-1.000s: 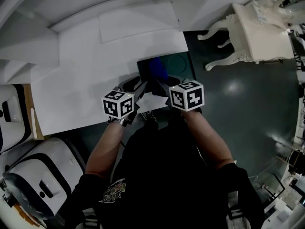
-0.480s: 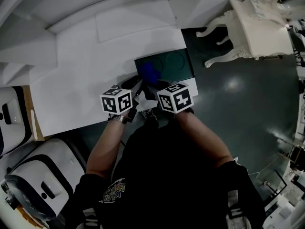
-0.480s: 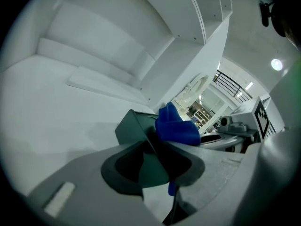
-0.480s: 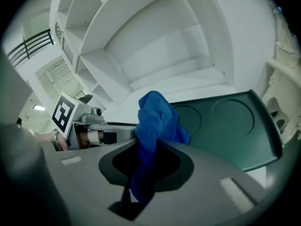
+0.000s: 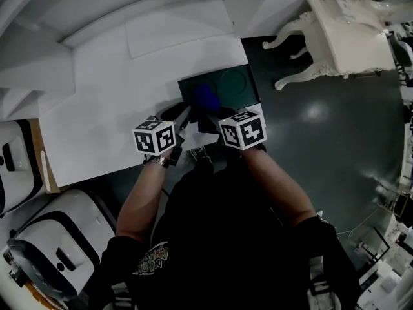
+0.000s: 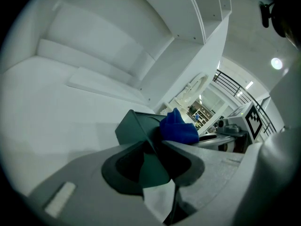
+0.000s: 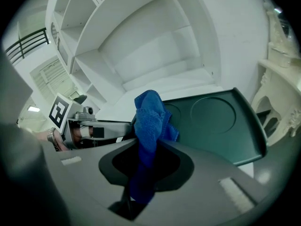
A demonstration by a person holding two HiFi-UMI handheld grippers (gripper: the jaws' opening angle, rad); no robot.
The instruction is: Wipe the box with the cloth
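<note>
A dark green flat box (image 5: 235, 84) lies on the white table (image 5: 110, 108) at its right edge. My left gripper (image 5: 183, 117) is shut on the box's near left corner, which shows as a green wedge (image 6: 136, 126) between the jaws of my left gripper (image 6: 153, 157). A blue cloth (image 5: 205, 96) rests bunched on the box top, toward its left side. My right gripper (image 5: 211, 113) is shut on it. In the right gripper view the blue cloth (image 7: 149, 119) stands up from my right gripper (image 7: 146, 166) over the green box (image 7: 216, 119).
A flat white panel (image 5: 177, 31) lies at the back of the table under white shelving. An ornate white chair (image 5: 345, 37) stands on the dark floor to the right. White machines (image 5: 45, 237) sit at the lower left.
The right gripper slid the cloth a little left across the box top, then slightly back right. The left gripper stayed clamped on the box corner.
</note>
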